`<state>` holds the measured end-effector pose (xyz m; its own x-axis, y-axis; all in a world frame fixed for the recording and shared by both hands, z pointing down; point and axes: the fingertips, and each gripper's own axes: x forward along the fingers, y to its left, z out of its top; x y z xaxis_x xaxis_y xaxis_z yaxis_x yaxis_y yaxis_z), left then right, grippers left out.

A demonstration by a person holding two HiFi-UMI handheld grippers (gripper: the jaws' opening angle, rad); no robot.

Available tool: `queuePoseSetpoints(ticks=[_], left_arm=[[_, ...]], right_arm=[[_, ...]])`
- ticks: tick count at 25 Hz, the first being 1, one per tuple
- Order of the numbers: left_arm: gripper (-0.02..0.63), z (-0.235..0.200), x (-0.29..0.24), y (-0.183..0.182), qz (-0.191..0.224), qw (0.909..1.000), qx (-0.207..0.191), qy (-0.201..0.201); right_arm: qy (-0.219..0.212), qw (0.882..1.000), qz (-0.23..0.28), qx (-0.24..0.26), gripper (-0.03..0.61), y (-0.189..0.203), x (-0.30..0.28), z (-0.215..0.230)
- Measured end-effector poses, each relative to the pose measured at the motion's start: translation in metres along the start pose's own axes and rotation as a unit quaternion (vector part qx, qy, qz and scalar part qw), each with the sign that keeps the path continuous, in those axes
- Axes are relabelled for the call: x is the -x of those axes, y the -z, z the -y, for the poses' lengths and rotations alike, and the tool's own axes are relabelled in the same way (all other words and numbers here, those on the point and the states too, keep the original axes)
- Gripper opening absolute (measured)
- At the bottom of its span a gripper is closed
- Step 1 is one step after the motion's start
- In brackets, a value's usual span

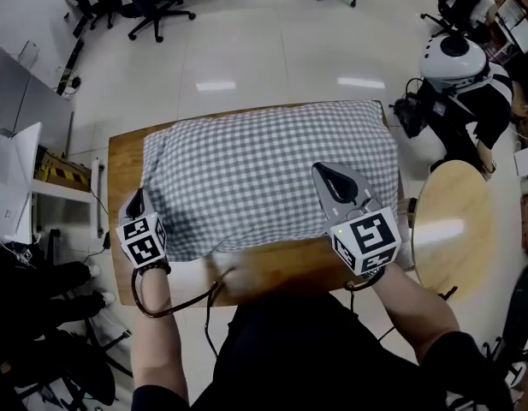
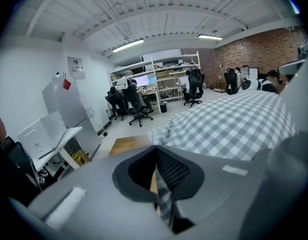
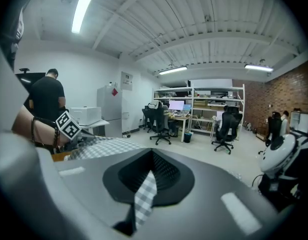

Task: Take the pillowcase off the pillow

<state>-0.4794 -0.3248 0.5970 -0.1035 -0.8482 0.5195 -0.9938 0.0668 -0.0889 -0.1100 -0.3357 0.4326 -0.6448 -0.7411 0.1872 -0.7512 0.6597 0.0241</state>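
Two pinches on filled pillowcase (image 1: 272,157): left gripper (image 1: 137,195), right gripper (image 1: 320,172), fingers closed.

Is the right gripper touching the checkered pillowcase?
Touching. In its own view, the right gripper is shut, with a strip of the checkered pillowcase pinched between its jaws.

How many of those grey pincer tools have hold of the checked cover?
2. The left gripper pinches the pillowcase at its near left corner; the right gripper pinches it toward the near right. Both are shut on the cloth.
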Motion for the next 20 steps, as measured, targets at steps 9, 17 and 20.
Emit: queuePoseSetpoints(ticks=[9, 17, 20], left_arm=[[0.003, -0.002, -0.007, -0.004, -0.014, 0.9996, 0.014, -0.021], [0.003, -0.003, -0.009, -0.005, -0.025, 0.9988, 0.016, -0.040], [0.003, 0.000, -0.009, -0.005, -0.030, 0.9982, 0.015, -0.049]], right_arm=[[0.089, 0.995, -0.050, 0.004, 0.000, 0.045, 0.048, 0.115], [0.158, 0.984, -0.088, 0.004, 0.000, 0.073, 0.078, 0.210], [0.167, 0.980, -0.106, 0.000, 0.001, 0.091, 0.081, 0.237]])
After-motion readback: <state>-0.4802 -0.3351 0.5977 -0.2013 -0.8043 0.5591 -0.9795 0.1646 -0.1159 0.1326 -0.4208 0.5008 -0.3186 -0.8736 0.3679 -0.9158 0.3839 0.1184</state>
